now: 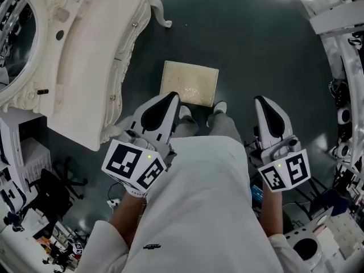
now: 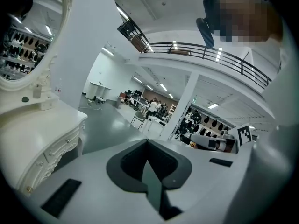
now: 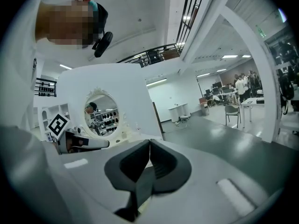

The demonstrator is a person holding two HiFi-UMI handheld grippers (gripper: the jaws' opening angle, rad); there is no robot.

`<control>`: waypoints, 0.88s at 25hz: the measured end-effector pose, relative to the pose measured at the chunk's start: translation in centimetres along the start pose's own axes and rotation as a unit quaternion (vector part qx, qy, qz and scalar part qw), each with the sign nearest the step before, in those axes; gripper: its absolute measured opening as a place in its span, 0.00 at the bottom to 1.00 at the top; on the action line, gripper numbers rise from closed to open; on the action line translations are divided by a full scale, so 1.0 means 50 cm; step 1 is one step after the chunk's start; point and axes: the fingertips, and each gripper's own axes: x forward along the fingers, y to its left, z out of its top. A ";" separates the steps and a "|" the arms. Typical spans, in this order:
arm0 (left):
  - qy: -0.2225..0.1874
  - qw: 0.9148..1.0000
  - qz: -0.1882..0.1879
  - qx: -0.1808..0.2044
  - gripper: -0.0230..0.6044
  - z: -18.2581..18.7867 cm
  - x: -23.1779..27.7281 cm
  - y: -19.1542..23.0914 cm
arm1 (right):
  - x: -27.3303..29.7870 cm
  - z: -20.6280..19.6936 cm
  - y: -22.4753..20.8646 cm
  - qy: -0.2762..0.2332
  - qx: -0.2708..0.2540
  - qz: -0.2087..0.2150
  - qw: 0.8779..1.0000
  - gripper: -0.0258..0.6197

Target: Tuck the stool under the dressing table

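Both handheld white-and-black grippers hover right in front of the person's white shirt (image 1: 199, 209). The left gripper (image 1: 169, 97) has its jaws pressed together on nothing, and the right gripper (image 1: 261, 99) is the same deal. Just past the shoes (image 1: 219, 107), the cream square-topped stool (image 1: 190, 83) stands on the dark grey floor (image 1: 256, 38), out beside the ornate white dressing table (image 1: 85, 56), not under it.
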 end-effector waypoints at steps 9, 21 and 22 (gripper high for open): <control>0.041 0.999 0.001 0.000 0.05 -0.040 0.094 -0.033 | 0.010 -0.031 -0.093 0.025 0.019 0.008 0.999 0.06; 0.095 0.995 0.011 0.017 0.05 -0.134 0.186 -0.026 | 0.082 -0.143 -0.174 0.087 0.040 0.032 0.995 0.11; 0.099 0.995 0.013 0.015 0.05 -0.143 0.194 -0.022 | 0.088 -0.154 -0.181 0.092 0.042 0.034 0.994 0.13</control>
